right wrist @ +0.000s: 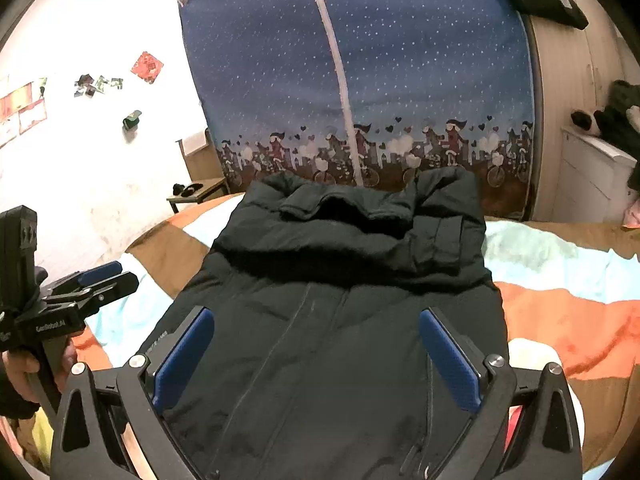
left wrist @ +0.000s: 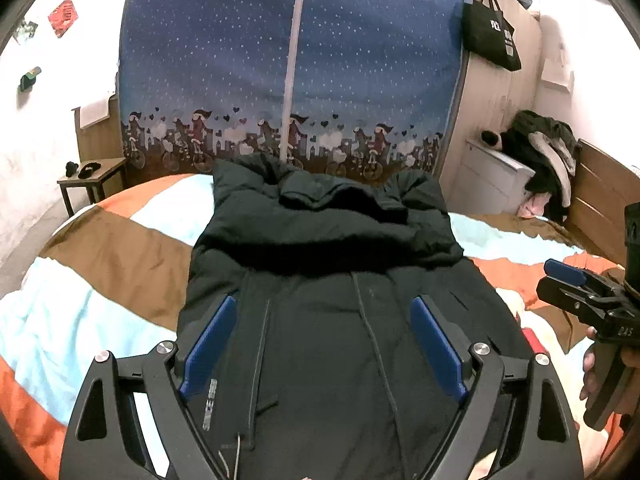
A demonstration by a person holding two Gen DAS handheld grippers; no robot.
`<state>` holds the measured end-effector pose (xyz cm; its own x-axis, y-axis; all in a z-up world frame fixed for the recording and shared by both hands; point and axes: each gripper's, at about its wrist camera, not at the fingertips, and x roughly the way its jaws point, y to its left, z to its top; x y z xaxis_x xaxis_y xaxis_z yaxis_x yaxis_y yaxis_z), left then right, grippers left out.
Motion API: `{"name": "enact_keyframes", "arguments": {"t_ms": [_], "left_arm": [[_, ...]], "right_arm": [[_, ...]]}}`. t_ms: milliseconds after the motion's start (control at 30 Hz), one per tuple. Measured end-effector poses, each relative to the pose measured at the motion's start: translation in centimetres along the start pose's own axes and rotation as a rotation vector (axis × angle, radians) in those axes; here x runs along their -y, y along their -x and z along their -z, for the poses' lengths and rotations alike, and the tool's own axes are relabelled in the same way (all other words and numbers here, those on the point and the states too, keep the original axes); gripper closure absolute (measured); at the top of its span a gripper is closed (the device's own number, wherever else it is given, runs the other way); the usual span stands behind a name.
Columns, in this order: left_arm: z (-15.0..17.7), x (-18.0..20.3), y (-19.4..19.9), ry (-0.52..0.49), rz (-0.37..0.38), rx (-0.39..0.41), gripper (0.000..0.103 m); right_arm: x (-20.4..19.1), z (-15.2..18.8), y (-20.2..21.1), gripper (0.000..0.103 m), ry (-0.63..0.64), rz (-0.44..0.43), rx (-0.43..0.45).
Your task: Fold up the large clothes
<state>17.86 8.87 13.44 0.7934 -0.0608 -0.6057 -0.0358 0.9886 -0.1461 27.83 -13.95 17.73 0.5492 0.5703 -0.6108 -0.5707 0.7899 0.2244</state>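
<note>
While both grippers hover over the bed [left wrist: 120,256], we see the dark padded jacket [left wrist: 328,320] lying flat on the striped orange, brown and pale-blue bedcover [right wrist: 560,320], collar end towards the blue starry curtain [left wrist: 296,60]. Our left gripper [left wrist: 324,344] has fingers spread wide above the jacket's lower part, pinching nothing. Our right gripper [right wrist: 316,356] is spread wide too, empty, over the same garment. Black tote bag [left wrist: 494,36] hangs on the wardrobe at right; small side table [left wrist: 92,176] stands left of the bed.
</note>
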Motion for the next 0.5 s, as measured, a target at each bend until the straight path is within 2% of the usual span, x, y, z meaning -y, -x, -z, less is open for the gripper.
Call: {"name": "enact_keyframes", "arguments": {"t_ms": [200,400,500], "left_arm": [[2.4,0.5,0.2,-0.035,-0.006,-0.034,0.018],[5.0,0.4,-0.3,-0.036,-0.034,-0.127,0.018],[5.8,0.2,-0.3,-0.025,-0.035,-0.147,0.018]], "right_arm": [[-0.6,2.4,0.1,0.0,-0.026,-0.007,-0.044],[-1.2,4.9,0.4,0.0,0.018,-0.004,-0.093],[-1.2,6.1,0.3,0.0,0.028,-0.009,-0.135]]}}
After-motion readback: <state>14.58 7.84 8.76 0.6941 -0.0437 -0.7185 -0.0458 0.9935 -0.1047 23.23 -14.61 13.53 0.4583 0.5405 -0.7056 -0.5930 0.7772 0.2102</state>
